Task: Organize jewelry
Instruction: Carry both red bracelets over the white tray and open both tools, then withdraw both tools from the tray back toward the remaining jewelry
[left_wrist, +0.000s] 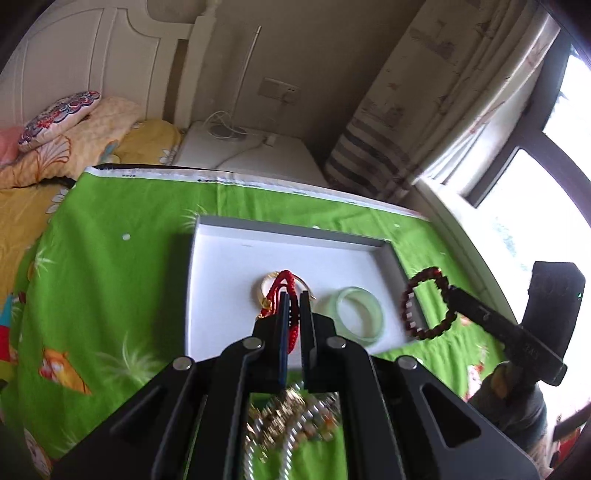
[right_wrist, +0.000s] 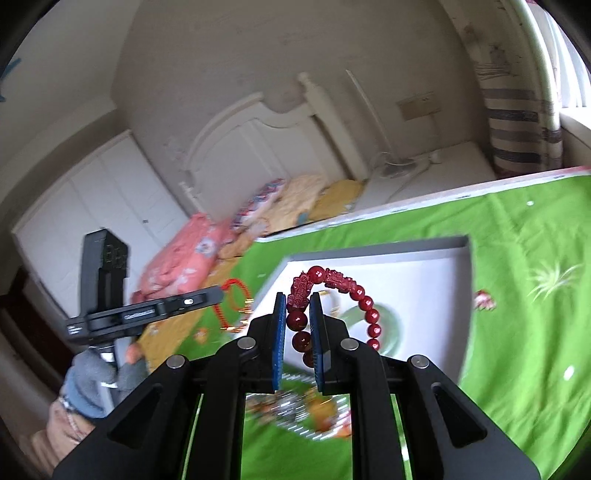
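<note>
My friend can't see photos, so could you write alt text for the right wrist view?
The right gripper pinches a dark red bead bracelet between its blue-padded fingers above a white tray on a green patterned cloth. A pale green bangle lies in the tray; left, the other gripper carries a red cord bracelet.

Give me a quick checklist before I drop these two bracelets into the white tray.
1. Left tool shut on the red cord bracelet: ok.
2. Right tool shut on the red bead bracelet: ok, a bead sits between the pads.
3. White tray in front of both tools: ok.
4. Bare floor left in the tray: ok, the far half is free; a green bangle and a gold ring lie in the near half.
5. Held bracelets hanging clear of the jewelry pile below: cannot tell, that area is blurred.
6. The two tools apart from each other: ok.
</note>
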